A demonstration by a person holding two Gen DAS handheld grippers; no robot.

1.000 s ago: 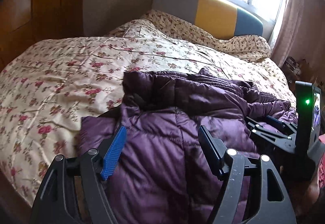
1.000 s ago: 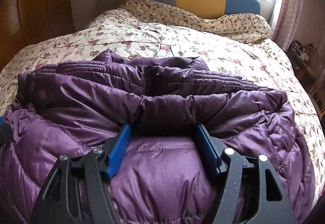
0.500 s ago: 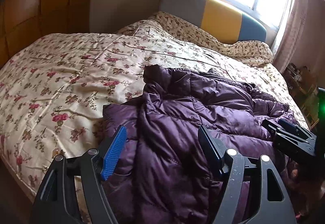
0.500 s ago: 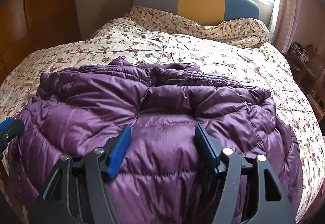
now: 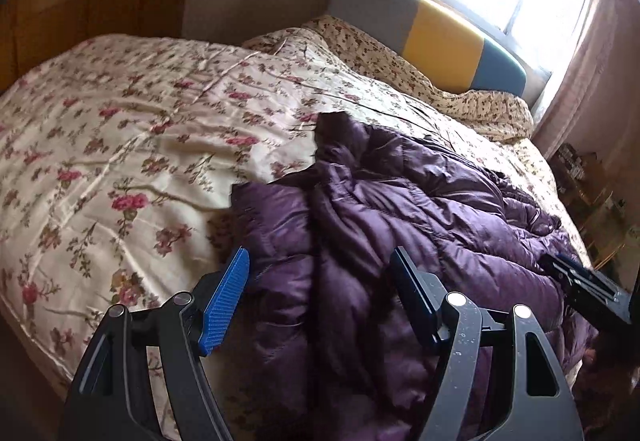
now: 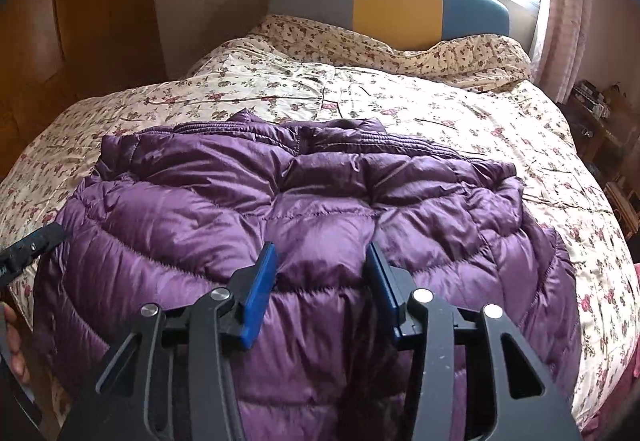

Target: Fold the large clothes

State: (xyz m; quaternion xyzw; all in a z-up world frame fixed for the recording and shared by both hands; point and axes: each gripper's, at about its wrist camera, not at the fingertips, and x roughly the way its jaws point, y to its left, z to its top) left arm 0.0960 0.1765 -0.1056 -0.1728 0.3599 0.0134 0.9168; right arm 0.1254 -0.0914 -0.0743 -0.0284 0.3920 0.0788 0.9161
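A purple quilted puffer jacket lies spread on the floral bedspread, collar toward the headboard. It also shows in the left wrist view, bunched along its left side. My left gripper is open and empty above the jacket's near left edge. My right gripper is open and empty just above the jacket's lower middle. The right gripper's fingers show at the right of the left wrist view. The left gripper's tip shows at the left edge of the right wrist view.
A grey, yellow and blue headboard stands under a bright window with curtains. A wooden wardrobe is at the left. Cluttered shelves stand at the right of the bed.
Both grippers pulled back and up from the jacket. The jacket now lies flatter and more spread. The right gripper's jaws stand somewhat closer together than before.
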